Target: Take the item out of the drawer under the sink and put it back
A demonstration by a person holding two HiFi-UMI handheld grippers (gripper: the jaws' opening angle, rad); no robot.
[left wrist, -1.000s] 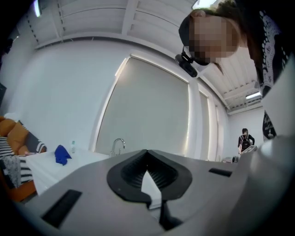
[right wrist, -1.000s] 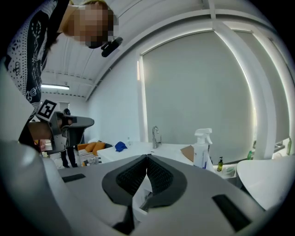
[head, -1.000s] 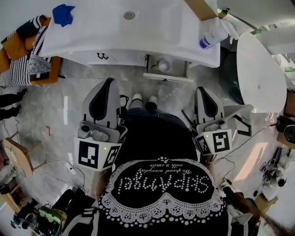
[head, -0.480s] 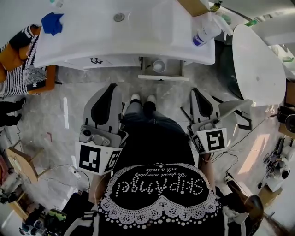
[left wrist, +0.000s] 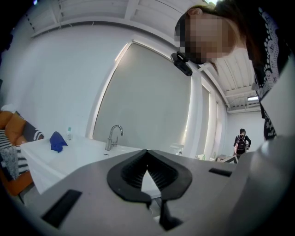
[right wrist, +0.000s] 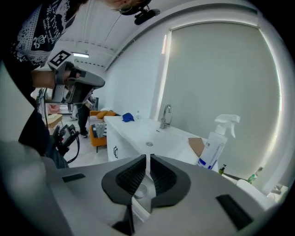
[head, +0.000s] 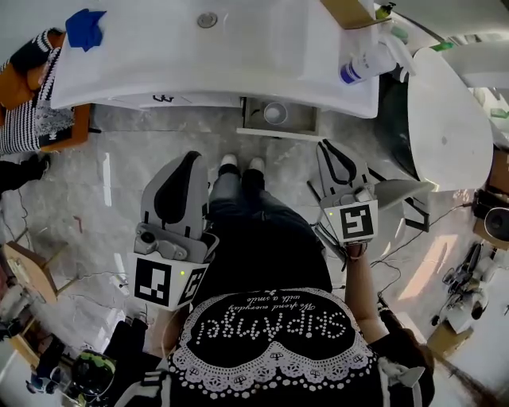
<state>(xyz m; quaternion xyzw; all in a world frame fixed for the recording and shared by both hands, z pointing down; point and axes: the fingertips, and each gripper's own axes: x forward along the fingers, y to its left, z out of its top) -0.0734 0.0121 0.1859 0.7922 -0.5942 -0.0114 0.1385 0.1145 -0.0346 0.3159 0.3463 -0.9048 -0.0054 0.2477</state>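
Under the white sink counter (head: 238,56) a small drawer (head: 280,131) stands pulled out, with a round white cup (head: 274,113) inside it. My right gripper (head: 324,148) is shut and empty, its tips just short of the drawer's right front corner. In the right gripper view the shut jaws of the right gripper (right wrist: 148,157) frame the cup (right wrist: 139,190) below them. My left gripper (head: 191,159) hangs shut and empty left of the person's legs, well back from the drawer. The left gripper view has the left gripper (left wrist: 147,152) pointing at the counter and faucet (left wrist: 114,136).
On the counter sit a blue cloth (head: 84,26), a spray bottle (head: 367,62) and a cardboard box (head: 350,12). A striped fabric on an orange chair (head: 24,119) stands left, a white rounded top (head: 449,119) right. Cables lie on the marble floor (head: 111,207).
My right gripper has dropped toward the open drawer and rolled, so its marker cube now faces up. The left gripper has sunk slightly.
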